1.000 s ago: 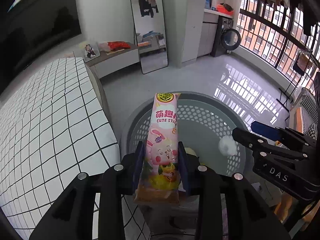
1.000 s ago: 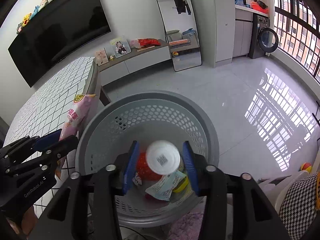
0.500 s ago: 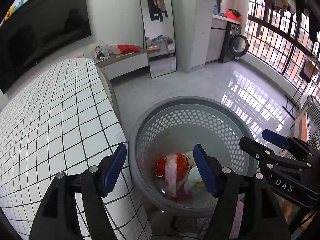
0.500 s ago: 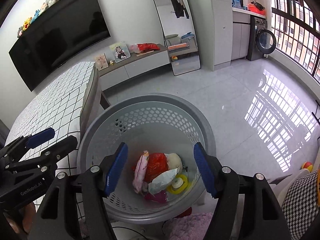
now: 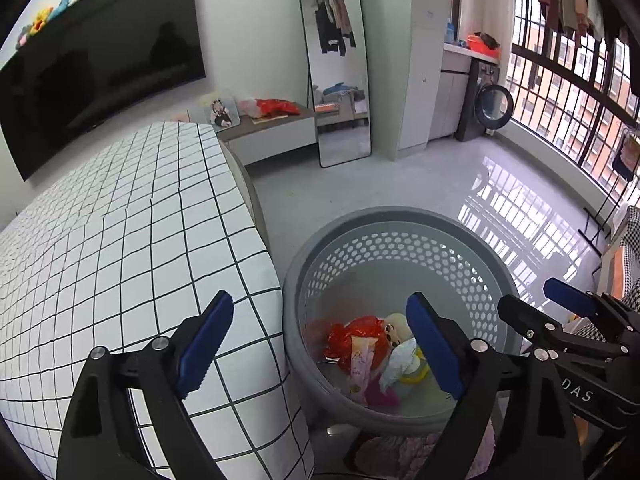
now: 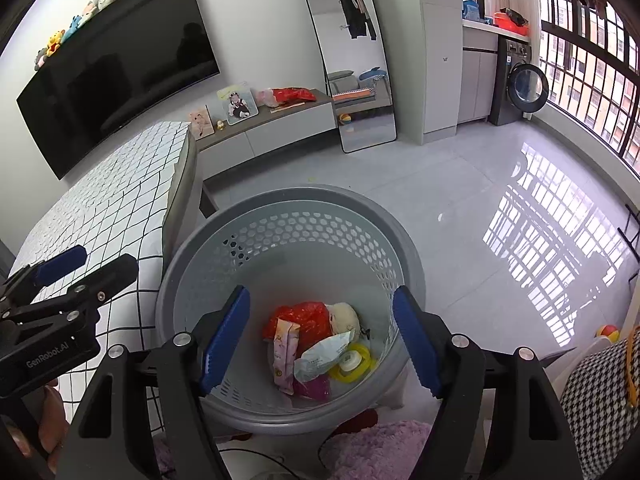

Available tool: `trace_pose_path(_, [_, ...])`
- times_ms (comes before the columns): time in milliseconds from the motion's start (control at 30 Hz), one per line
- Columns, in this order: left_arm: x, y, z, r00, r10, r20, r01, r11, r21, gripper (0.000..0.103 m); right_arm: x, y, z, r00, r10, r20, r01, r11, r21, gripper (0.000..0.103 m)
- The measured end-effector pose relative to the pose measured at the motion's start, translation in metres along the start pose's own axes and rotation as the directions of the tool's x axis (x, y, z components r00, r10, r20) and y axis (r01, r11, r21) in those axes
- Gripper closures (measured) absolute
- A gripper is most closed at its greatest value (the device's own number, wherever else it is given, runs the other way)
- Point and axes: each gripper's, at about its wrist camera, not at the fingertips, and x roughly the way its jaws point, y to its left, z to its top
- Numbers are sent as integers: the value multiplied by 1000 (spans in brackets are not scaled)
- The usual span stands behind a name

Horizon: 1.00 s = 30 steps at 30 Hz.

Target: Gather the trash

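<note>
Two hand-held grippers poised above a grey perforated basket (image 6: pixel 288 216) that stands on the floor just beside a table covered in a white grid-patterned cloth (image 5: pixel 120 240). The left gripper (image 5: pixel 320 344) has just been opening its jaws; they stand wide apart with nothing between them, its blue pads (image 5: pixel 204 340) straddling the table edge and the near rim of the basket. The right gripper (image 6: pixel 320 336) has likewise just been opening and is empty, its jaws framing the basket's interior from directly above. The collected trash lies at the bottom of the basket, below and ahead of both tools: a pink snack wrapper (image 6: pixel 285 354) with its long axis running roughly toward and away from the camera, a red crumpled bag (image 6: pixel 304 314), a pale torn packet (image 6: pixel 324 354) and a yellow-rimmed cup (image 6: pixel 354 360), all touching one another in one heap. No further trash shows on the visible part of the cloth; judged from this, the drop is complete. The left gripper is nearer the table, so any further pickup there would probably fall to it.
</note>
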Motion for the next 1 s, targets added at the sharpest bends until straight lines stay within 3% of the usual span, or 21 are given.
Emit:
trace_pose_path(367, [-3,3,-1,1000,9,8,-9,1000,0,7,-5,5,0,1000,-11,13,11,1000,-9,32])
trace_pose_path(1000, [-6,7,-2,999,28,17,-28,1000,-8,6,-8,8,-1,999,-34,27,34,999,-11,31])
